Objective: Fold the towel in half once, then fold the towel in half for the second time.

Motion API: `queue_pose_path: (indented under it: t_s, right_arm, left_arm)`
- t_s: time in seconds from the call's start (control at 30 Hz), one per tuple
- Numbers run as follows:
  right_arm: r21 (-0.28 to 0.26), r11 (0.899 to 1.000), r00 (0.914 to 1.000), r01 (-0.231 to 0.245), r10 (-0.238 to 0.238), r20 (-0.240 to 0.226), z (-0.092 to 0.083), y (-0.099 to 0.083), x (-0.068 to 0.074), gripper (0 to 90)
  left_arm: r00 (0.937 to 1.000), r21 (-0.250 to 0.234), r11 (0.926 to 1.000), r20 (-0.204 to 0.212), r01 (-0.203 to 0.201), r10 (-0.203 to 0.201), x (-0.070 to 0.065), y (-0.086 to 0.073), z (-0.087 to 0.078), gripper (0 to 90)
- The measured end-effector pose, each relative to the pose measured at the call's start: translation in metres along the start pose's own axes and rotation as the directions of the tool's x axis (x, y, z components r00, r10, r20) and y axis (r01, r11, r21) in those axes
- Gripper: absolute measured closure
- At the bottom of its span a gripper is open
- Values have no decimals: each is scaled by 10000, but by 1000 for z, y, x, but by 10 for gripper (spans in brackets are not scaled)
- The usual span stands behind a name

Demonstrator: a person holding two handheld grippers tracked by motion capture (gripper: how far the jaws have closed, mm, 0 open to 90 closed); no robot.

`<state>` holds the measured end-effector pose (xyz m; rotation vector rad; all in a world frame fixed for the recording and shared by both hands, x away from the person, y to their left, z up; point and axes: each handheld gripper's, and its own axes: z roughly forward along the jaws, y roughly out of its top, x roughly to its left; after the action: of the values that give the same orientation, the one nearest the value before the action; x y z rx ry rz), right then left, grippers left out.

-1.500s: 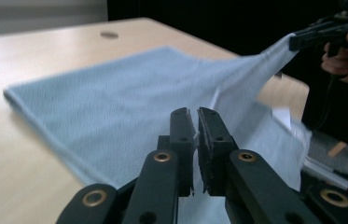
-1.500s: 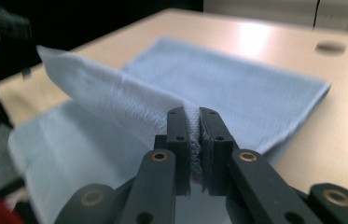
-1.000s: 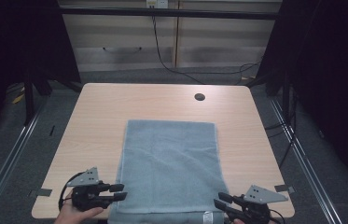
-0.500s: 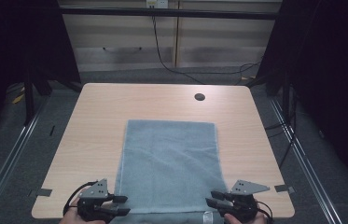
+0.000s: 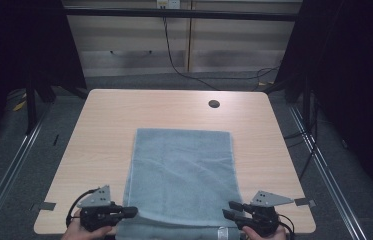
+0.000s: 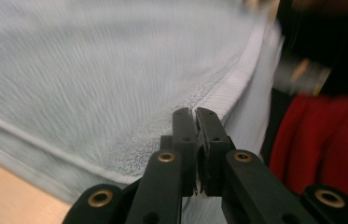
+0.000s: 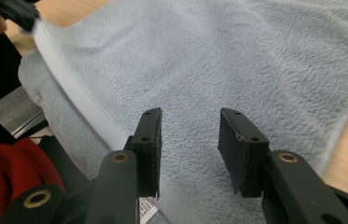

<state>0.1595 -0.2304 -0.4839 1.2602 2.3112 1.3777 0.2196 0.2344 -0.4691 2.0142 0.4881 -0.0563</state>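
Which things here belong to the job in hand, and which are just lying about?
In the job:
- towel, spread on the table
- left gripper, fingers shut at the towel's near left edge
- right gripper, fingers open at the near right edge

Lying about:
- table, only bearing the towel
- round hole in the tabletop
- cables on the floor behind

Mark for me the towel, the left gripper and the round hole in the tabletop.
towel [image 5: 181,165], high view, middle of the flat cloth.
left gripper [image 6: 195,114], left gripper view, tips of its closed jaws at the towel's edge.
hole [image 5: 214,104], high view, centre of the dark opening.
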Motion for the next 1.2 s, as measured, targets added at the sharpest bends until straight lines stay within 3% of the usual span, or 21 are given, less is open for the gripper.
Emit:
queue_pose_path:
  t_s: [0.07,0.1,0.17,0.23,0.27,0.3,0.33,0.4,0.47,0.6,0.67,0.73,0.8,0.83,0.87,0.93,1.07,1.2]
  right_arm:
    - [-85,10000,10000,-36,36,83,-2,1,-1,596]
    - [-83,10000,9999,-32,33,124,-2,1,-2,595]
    - [-107,9999,9999,-39,40,143,-2,1,-2,591]
    - [-87,10000,9999,-38,39,139,-2,1,-2,589]
    - [-70,9999,9999,-78,79,129,-2,2,-2,587]
    - [-23,10000,9998,-60,60,172,-1,2,-2,582]
    - [-29,10000,9999,-7,7,168,-1,3,-2,578]
    - [22,9999,9997,142,-142,222,1,8,-2,576]
    - [30,9997,9995,227,-227,238,5,14,-4,580]
    - [113,9991,9991,403,-404,143,26,33,-16,595]
    - [148,9986,9985,507,-510,209,40,43,-24,604]
    - [263,9988,9985,404,-413,347,51,51,-33,610]
    - [188,9997,9989,154,-162,450,64,58,-46,613]
    - [213,9998,9984,65,-77,561,70,61,-52,613]
    - [302,9995,9982,-37,18,599,75,63,-57,615]
    - [388,9992,9964,-72,39,841,84,67,-62,610]
    - [936,9956,9969,-72,-2,790,94,64,-64,584]
    - [1024,9946,9984,-146,90,551,90,58,-57,550]
  left_arm:
    - [9995,-301,9995,-303,-48,39,1,3,-9,873]
    - [9996,-455,9989,-262,88,-100,2,1,-14,873]
    - [9987,-176,9998,-493,129,-138,6,-5,-18,872]
    - [9993,339,9990,-217,300,-293,6,-15,-12,862]
    - [9998,860,9961,-68,212,-207,5,-19,-5,847]
    - [9999,1032,9946,-15,134,-133,4,-21,-2,806]
    - [9998,1104,9938,133,159,-174,4,-20,1,772]
    - [9995,892,9956,52,298,-304,8,-12,2,655]
    - [9989,581,9972,10,461,-462,18,-1,4,626]
    - [9959,688,9952,-625,691,-648,48,18,20,631]
    - [9894,599,9916,-965,1143,-1082,67,27,32,642]
    - [9868,756,9930,-1411,911,-798,79,32,43,643]
    - [9818,738,9895,-1538,1241,-1116,90,33,51,646]
    - [9797,954,9881,-1720,1204,-1028,93,33,56,646]
    - [9754,1150,9868,-2015,1138,-890,95,30,61,648]
    - [9746,1439,9850,-2152,948,-624,95,25,67,665]
    - [9744,1374,9860,-2155,944,-633,90,19,61,674]
    - [9786,1354,9861,-1940,959,-685,81,12,54,681]
